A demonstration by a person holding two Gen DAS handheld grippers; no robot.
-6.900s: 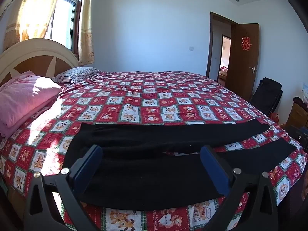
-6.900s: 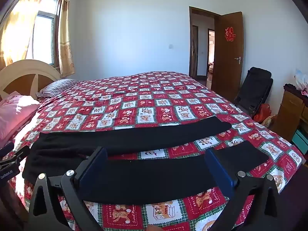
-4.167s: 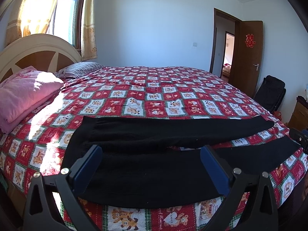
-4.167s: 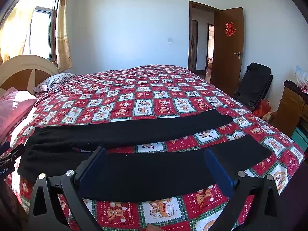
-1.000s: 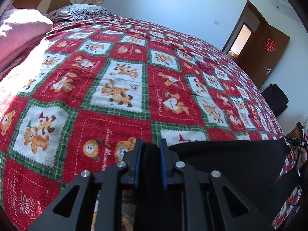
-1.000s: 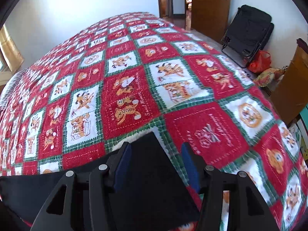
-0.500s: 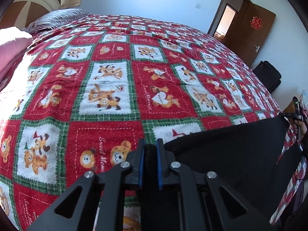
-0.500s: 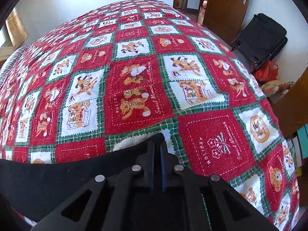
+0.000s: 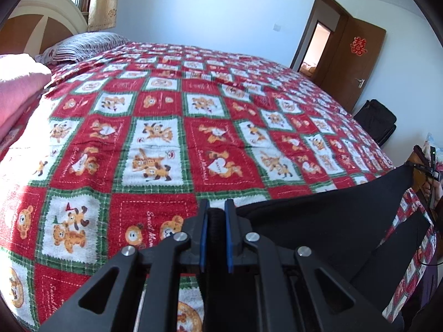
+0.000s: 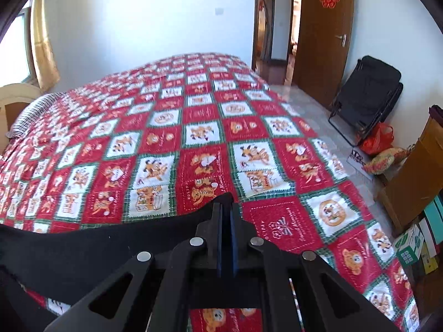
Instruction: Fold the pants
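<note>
The left gripper is clamped on a thick roll of the black pants, which fills the narrow gap between its two blue pads. From this grip the dark cloth stretches to the right, above the red blanket with the bear pictures, up to a raised corner at the right border of the left wrist view, where part of the other tool and a bit of a hand show, too small and cut off to read well. Below that stretched edge a second dark band of the pants lies lower, near the side of the bed; how it joins the rest is hidden behind the gripper body. In the right wrist view the right gripper has its fingers pressed together on a thin corner of the pants, whose tip sticks out just above the fingertips. The cloth runs away to the left and leaves the picture at the lower left, so its far end does not show there. The far squares of the blanket are blurred in both views. A striped pillow and a pink cover, cut off at the left edge, lie at the head of the bed. A brown door stands open, and a black folding chair leans against the wall beside it.
</note>
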